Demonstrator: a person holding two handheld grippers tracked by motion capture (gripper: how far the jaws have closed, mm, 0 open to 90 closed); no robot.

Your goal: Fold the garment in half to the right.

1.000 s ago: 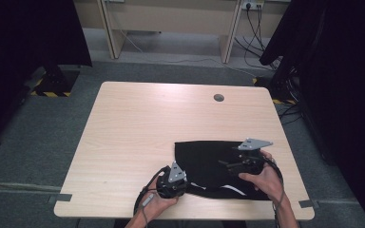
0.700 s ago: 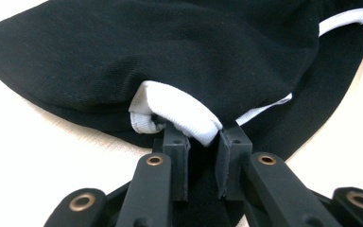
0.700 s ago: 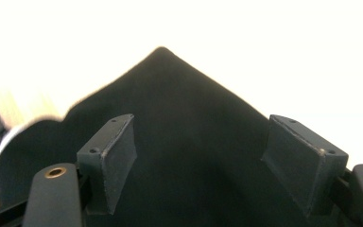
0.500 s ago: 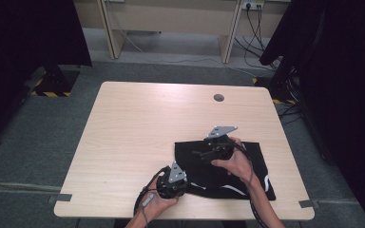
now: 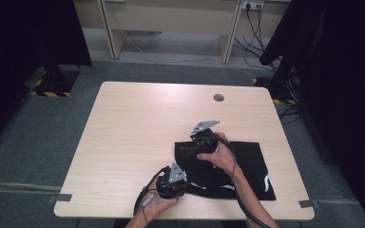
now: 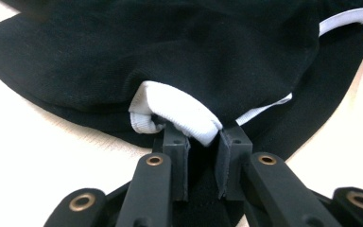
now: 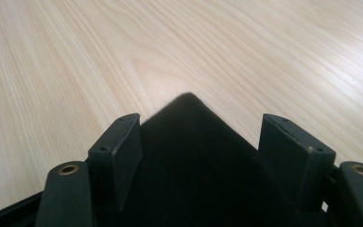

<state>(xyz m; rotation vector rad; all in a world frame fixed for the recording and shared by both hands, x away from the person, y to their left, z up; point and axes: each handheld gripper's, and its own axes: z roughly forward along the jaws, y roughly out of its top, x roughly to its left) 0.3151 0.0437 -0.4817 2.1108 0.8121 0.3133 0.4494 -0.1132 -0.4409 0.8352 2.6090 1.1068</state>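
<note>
A black garment [image 5: 247, 166] with white trim lies on the front right of the wooden table [image 5: 138, 133]. My left gripper [image 5: 185, 185] rests at the garment's front left edge. It is shut on a fold of white trim [image 6: 175, 111], pinched between its pads [image 6: 203, 142]. My right gripper [image 5: 181, 148] sits low over the garment's far left corner and points left. Its jaws have just been closing a little. They still stand apart [image 7: 198, 142], with the black corner [image 7: 194, 165] lying between them and untouched by the pads.
A round cable hole [image 5: 218, 98] sits near the table's far edge. Bare wood [image 7: 217, 47] stretches left of and beyond the garment. Dark curtains hang at both sides, and cables [image 5: 285, 71] trail on the floor at the back right.
My right gripper has slid left across the garment, from its far right part to its far left corner. The left gripper and the garment have stayed put.
</note>
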